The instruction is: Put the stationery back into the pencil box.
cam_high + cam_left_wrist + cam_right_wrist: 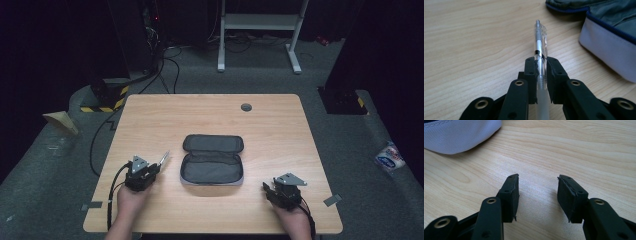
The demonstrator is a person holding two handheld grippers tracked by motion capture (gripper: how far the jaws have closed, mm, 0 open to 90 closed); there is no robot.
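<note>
A grey pencil case [212,161] lies unzipped and open at the middle of the wooden table [215,115], its lid folded back. My left gripper [150,169] sits to the left of the case and is shut on a clear plastic pen [540,47]; the pen sticks out past the jaws, pointing toward the case [609,45]. The pen [163,158] shows as a pale sliver in the high view. My right gripper [267,189] rests near the table's front right, open, with bare wood between its jaws [537,192]. A pale corner of the case [461,135] lies ahead of it to the left.
A round grey cable port [246,107] is set into the table near its far edge. Beyond the table stand a white desk frame [260,30] and cables on the grey floor. A white and blue packet [390,157] lies on the floor at right.
</note>
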